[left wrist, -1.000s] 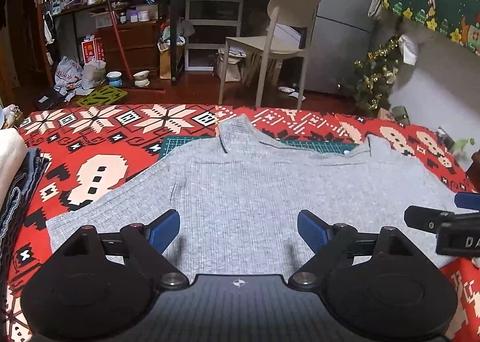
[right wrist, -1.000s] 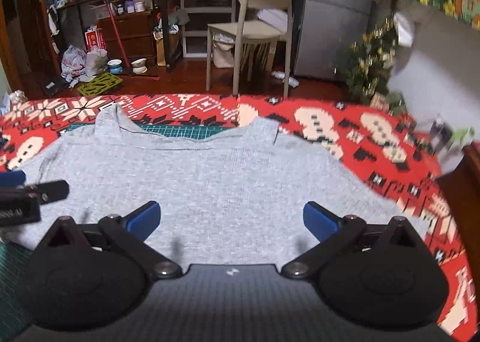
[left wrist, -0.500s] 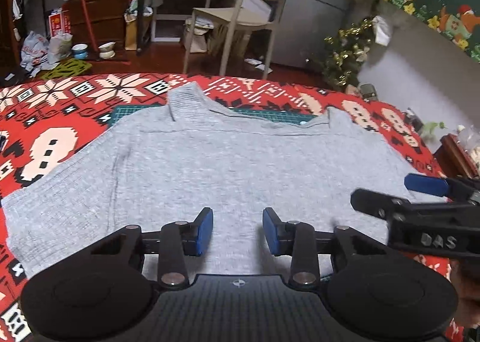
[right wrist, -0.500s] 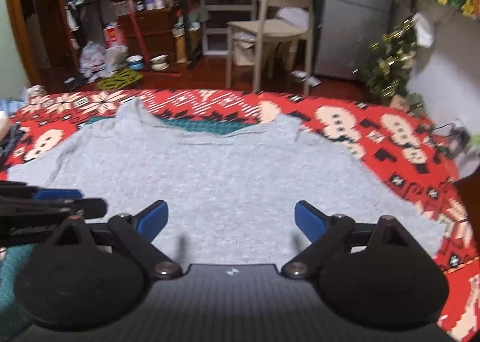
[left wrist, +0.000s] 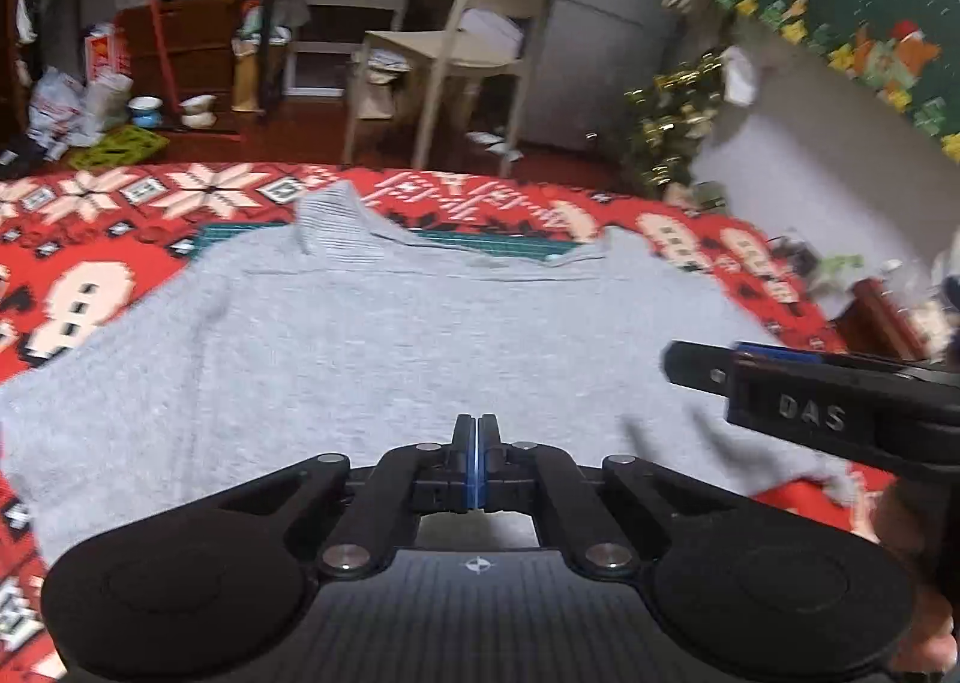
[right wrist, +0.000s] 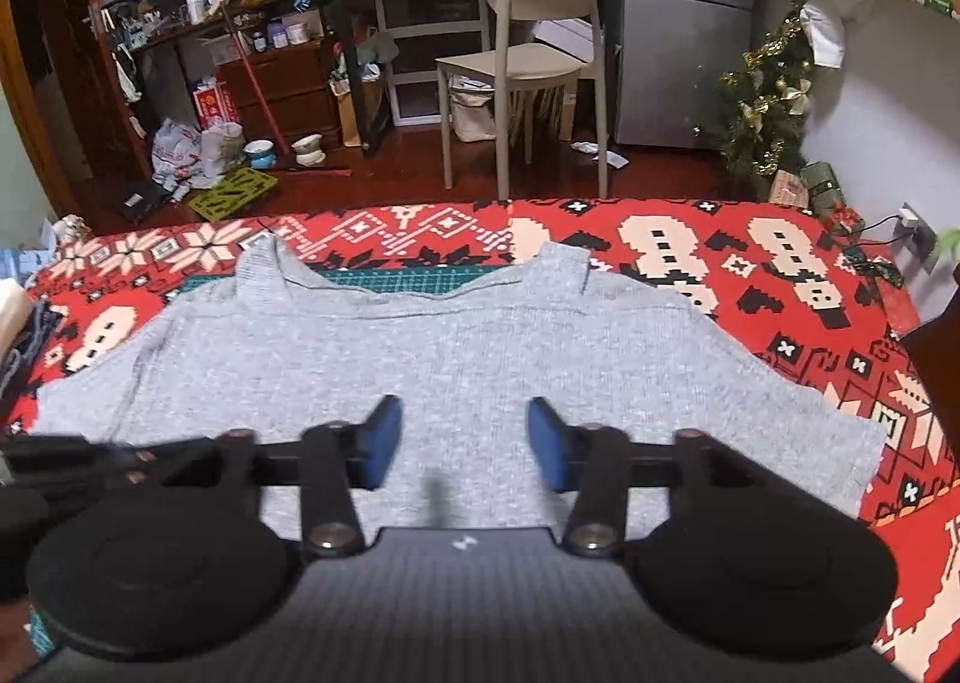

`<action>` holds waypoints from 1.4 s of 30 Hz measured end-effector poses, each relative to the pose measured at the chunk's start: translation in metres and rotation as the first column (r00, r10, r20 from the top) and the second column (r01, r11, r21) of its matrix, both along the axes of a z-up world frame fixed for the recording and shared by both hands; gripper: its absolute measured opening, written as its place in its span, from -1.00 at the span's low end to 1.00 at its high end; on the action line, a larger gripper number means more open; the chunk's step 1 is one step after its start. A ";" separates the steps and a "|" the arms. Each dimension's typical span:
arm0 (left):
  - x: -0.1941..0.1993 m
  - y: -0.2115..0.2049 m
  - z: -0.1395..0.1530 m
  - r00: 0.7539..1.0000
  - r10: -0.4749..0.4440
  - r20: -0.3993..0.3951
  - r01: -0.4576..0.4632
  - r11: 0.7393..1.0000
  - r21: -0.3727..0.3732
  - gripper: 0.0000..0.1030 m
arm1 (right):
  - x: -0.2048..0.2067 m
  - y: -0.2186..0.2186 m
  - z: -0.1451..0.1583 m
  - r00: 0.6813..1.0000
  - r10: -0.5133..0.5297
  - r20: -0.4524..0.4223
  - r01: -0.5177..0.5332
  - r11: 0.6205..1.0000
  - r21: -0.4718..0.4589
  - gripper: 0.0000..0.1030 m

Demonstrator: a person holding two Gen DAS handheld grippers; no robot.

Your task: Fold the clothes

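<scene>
So the grey knit sweater [right wrist: 456,371] is lying flat across the middle of the frame on the red Christmas-pattern blanket [right wrist: 750,263], collar toward the top. The left gripper [left wrist: 475,443] is sitting at the bottom center with its blue pads pressed fully together; can't tell if any fabric is pinched. The right gripper [right wrist: 459,443] is hanging partly open over the hem, holding nothing.
</scene>
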State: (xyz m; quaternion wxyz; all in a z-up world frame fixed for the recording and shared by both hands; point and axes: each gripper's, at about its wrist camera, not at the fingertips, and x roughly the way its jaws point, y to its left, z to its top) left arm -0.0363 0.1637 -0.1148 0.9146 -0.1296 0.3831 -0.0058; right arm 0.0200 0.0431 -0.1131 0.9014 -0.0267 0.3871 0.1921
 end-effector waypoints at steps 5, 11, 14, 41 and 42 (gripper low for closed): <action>0.003 0.003 -0.002 0.998 -0.055 -0.013 0.054 0.996 -0.077 -1.00 | 0.004 0.007 -0.012 0.993 0.027 -0.111 -0.026 1.000 0.008 -0.75; 0.013 0.013 -0.021 0.989 -0.060 -0.133 0.036 0.983 -0.179 -1.00 | 0.010 0.014 -0.027 0.968 0.060 -0.243 -0.057 0.998 0.021 -0.94; 0.017 0.021 -0.032 0.971 -0.063 -0.231 0.010 0.974 -0.225 -0.99 | 0.012 0.018 -0.034 0.949 0.077 -0.306 -0.071 0.997 0.030 -0.94; 0.013 0.046 -0.053 0.949 -0.033 -0.313 -0.150 0.826 -0.543 -1.00 | 0.031 -0.003 -0.058 0.821 0.081 -0.565 0.123 0.942 0.313 -0.91; 0.014 0.046 -0.055 0.947 -0.032 -0.320 -0.156 0.824 -0.545 -1.00 | 0.031 -0.004 -0.059 0.817 0.085 -0.570 0.128 0.938 0.323 -0.89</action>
